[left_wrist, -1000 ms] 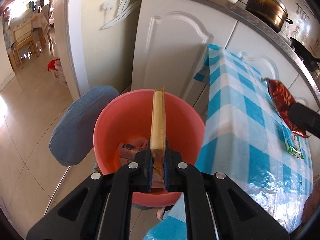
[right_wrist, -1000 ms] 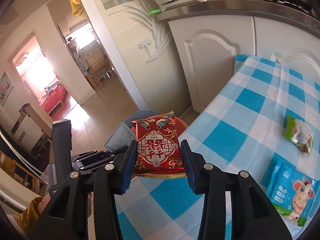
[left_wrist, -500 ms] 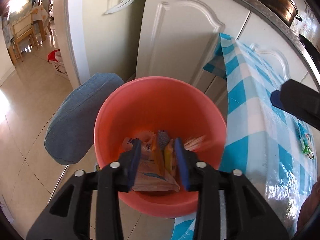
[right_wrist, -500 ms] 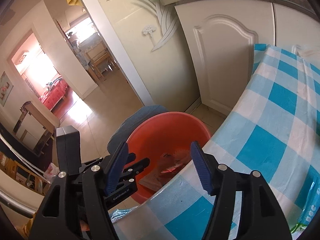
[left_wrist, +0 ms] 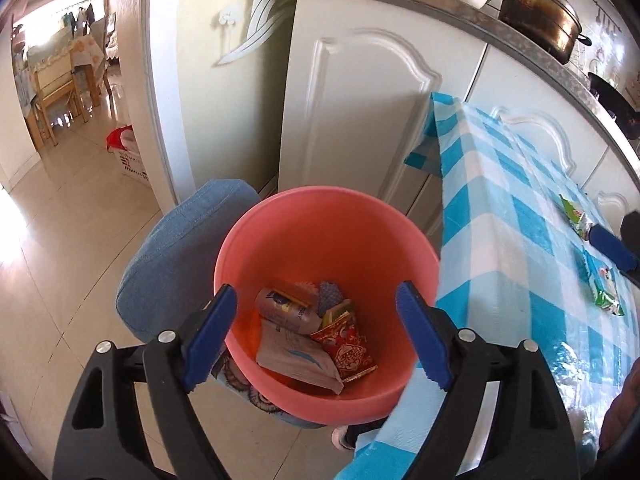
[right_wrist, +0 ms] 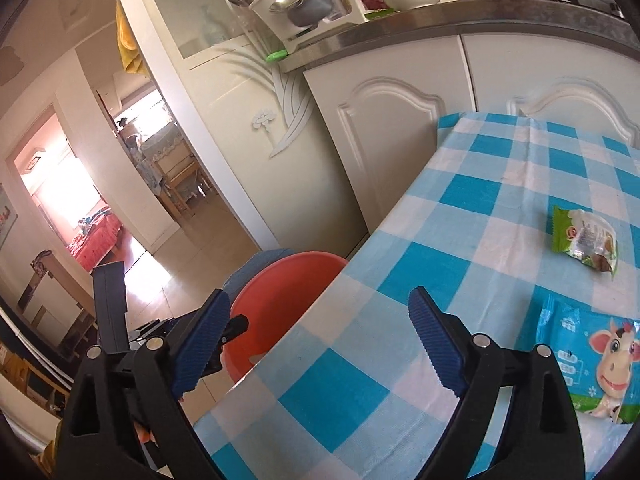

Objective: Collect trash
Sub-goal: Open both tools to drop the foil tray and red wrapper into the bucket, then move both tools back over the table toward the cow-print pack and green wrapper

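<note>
A salmon-pink bucket (left_wrist: pixel 328 236) stands on a blue chair beside the table. Several wrappers lie in its bottom, among them a red snack packet (left_wrist: pixel 347 346) and a pale wipes pack (left_wrist: pixel 298 362). My left gripper (left_wrist: pixel 320 336) hovers over the bucket, its jaws opening with nothing between them. My right gripper (right_wrist: pixel 316 344) is over the table's left edge, jaws opening and empty. A green snack packet (right_wrist: pixel 586 242) and a blue cow-print pack (right_wrist: pixel 592 364) lie on the checked tablecloth (right_wrist: pixel 460 240). The bucket (right_wrist: pixel 280 300) shows partly behind the table edge.
White kitchen cabinets (left_wrist: pixel 360 120) stand behind the bucket and table. A pot (left_wrist: pixel 540 16) and dishes sit on the counter above. The blue chair back (left_wrist: pixel 180 248) is left of the bucket. A tiled floor runs toward a doorway (left_wrist: pixel 60 80) at the left.
Both grippers opened and let go: the gold-edged packet and the red packet dropped into the bucket. The right gripper then swung back over the table.
</note>
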